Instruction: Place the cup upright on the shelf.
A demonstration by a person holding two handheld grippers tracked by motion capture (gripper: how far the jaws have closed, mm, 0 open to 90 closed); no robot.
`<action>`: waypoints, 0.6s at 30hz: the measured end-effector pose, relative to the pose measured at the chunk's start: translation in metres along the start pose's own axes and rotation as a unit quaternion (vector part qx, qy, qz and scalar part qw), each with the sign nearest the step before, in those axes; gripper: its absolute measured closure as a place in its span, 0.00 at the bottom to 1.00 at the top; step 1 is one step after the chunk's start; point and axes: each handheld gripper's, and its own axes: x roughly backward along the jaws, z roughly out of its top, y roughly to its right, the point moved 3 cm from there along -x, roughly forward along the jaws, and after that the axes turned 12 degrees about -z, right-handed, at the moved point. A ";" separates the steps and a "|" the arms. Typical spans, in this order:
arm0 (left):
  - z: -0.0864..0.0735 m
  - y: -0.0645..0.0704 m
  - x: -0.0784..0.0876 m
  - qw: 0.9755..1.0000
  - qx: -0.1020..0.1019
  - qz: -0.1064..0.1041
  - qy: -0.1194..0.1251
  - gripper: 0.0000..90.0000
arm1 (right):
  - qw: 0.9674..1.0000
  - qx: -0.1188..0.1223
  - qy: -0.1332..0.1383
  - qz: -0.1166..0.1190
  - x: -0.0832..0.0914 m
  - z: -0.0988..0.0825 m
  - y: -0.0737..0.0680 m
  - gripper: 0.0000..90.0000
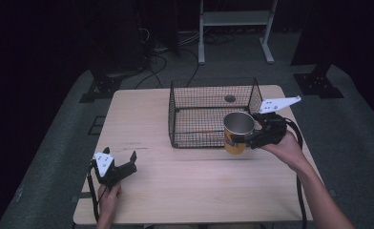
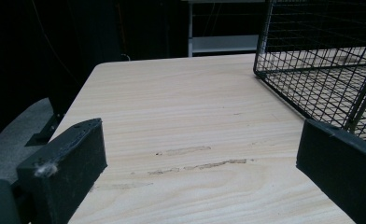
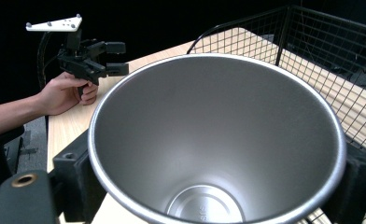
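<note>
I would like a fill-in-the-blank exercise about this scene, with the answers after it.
1. The right gripper is shut on a yellow metal ____ with a steel inside.
2. The black wire basket stands on the light ____ table.
3. The left gripper has its jaws ____ and holds nothing.

Missing words: cup; wooden; open

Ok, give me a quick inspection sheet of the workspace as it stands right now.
Surface: light wooden table, a few scuff marks.
Job's things: metal cup, empty, upright, at the near right corner of the wire basket.
Clutter: nothing seen.
Grippers: right gripper clamped on the cup; left gripper open, empty, low over the table.
Cables: one trails from each gripper; more on the floor behind.
Surroundings: dark room, white stand behind.
</note>
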 end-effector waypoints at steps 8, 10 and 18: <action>0.000 0.000 0.000 1.000 0.000 0.000 0.000 0.01 | 1.000 0.003 0.000 0.000 -0.003 0.016 0.006 0.14; 0.000 0.000 0.000 1.000 0.001 -0.001 0.000 0.01 | 1.000 0.002 0.001 0.000 -0.005 0.019 0.008 0.14; 0.000 0.000 0.000 1.000 0.001 0.000 0.000 0.01 | 1.000 0.002 -0.005 -0.004 -0.015 0.037 0.016 0.14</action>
